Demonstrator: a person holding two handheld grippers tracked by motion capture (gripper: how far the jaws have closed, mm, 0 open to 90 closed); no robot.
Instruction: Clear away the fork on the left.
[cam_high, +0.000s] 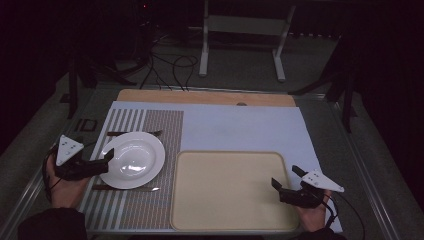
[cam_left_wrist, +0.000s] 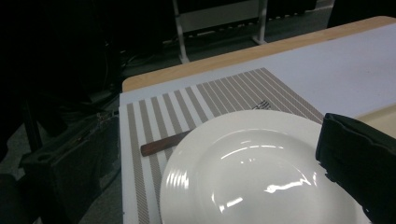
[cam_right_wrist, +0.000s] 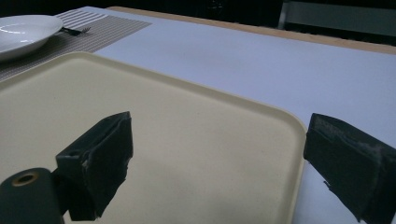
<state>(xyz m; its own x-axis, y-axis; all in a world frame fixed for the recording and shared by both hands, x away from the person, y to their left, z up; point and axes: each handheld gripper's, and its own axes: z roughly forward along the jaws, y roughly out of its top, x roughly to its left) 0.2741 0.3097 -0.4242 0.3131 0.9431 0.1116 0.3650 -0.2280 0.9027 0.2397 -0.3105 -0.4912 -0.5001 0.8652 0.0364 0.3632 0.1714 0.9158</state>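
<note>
A white plate (cam_high: 132, 160) (cam_left_wrist: 252, 172) sits on a striped placemat (cam_high: 150, 205) at the table's left. A brown-handled fork (cam_high: 135, 133) (cam_left_wrist: 163, 142) lies just behind the plate, and a knife (cam_high: 125, 188) lies in front of it. My left gripper (cam_high: 105, 159) is open at the plate's left rim, with one black fingertip (cam_left_wrist: 359, 158) over the plate. A beige tray (cam_high: 230, 210) (cam_right_wrist: 140, 107) lies in the middle, with nothing on it. My right gripper (cam_high: 285, 176) (cam_right_wrist: 219, 158) is open and holds nothing. Its jaws stand on either side of the tray's right rim.
A pale blue sheet (cam_high: 240, 127) covers the table behind the tray, with a wooden strip (cam_high: 205, 96) along the far edge. Cables (cam_high: 170, 70) and a white stand (cam_high: 240, 35) are on the floor beyond. Metal table rails run along both sides.
</note>
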